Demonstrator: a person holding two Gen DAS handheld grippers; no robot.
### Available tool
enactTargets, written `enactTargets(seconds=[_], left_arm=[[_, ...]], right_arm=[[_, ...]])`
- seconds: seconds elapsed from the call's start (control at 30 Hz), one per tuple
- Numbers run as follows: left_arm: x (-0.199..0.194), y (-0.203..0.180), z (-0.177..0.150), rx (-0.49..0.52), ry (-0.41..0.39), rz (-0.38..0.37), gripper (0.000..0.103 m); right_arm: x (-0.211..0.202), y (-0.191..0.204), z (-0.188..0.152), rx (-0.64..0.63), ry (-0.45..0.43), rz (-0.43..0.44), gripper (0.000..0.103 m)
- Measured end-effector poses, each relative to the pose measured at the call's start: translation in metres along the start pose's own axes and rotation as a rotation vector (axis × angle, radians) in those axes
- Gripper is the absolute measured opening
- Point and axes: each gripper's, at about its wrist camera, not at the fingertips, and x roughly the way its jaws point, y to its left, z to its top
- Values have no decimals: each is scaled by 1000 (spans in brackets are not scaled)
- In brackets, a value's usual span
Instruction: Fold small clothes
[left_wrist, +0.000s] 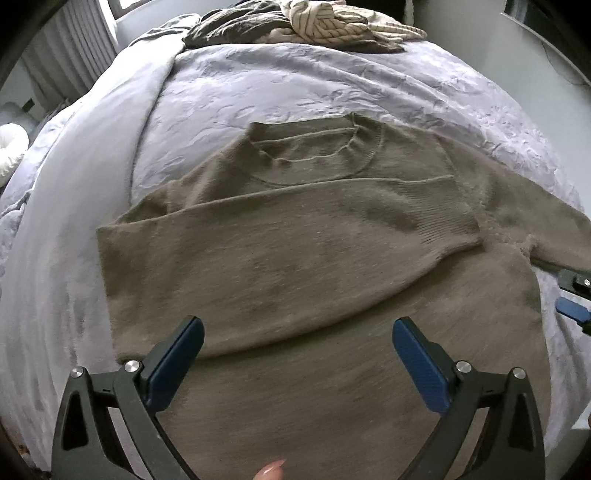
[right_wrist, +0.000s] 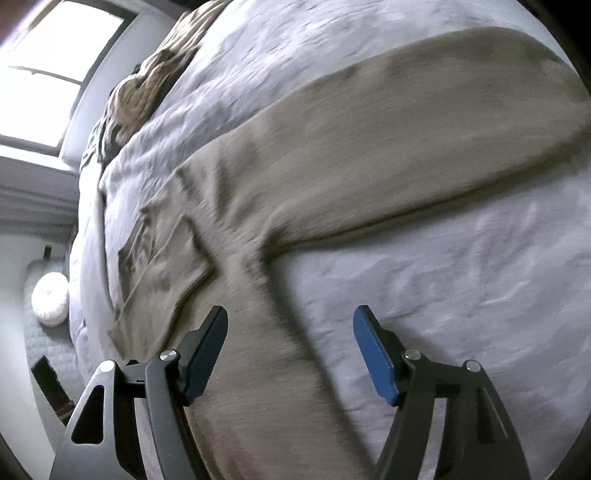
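Lying flat on the bed (left_wrist: 258, 85), the olive sweater (left_wrist: 295, 258) has one sleeve folded across its body; left claw (left_wrist: 297, 334) and right claw (right_wrist: 290, 334) hover above the sweater, jaws spread, empty.

Left tool (left_wrist: 297, 350) jaws wide apart, angled steeply downward; right tool (right_wrist: 290, 343) likewise, empty.

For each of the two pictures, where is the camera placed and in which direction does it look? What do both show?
Left wrist view: on the left tool, looking steeply down at the sweater on the bed cover; open blue pads and a fingertip show.
Right wrist view: on the right tool, looking down at the sweater's spread sleeve and side edge; open pads show, holding nothing.
Shared: sweater, bed cover, clothes pile.
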Motion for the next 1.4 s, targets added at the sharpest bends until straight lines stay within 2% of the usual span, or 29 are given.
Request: enactTargets(seconds=[0.1,0.23,0.47,0.7,1.03,1.07,1.1,1.13,1.2,1.4], left_arm=[[8,-15,2,11,37,-3,102],[18,-38,1,36,91,-43,102],[16,-81,3,135,83,-72,102],[12,-117,10,178,74,-94,102],[17,-131,23,109,101,-86,102],[17,-130,23,102,105,-94,102],[17,-129,24,97,110,-102,102],[16,-129,23,95,112,-104,102],[16,-128,23,96,114,-96,102],[21,-119,26,69,115,-87,102]], right_arm=[[-12,-21,6,43,-29,-13,74],[-32,-50,18,111,-90,-17,74],[-63,-110,45,303,-216,5,74],[-79,-160,72,512,-333,130,74],[-76,-177,102,616,-398,278,73],[-74,-178,102,627,-400,292,69],[-74,-181,101,635,-397,306,55],[-72,-182,101,642,-389,322,45],[-68,-186,100,646,-367,353,6],[-67,-157,108,541,-347,440,6]])
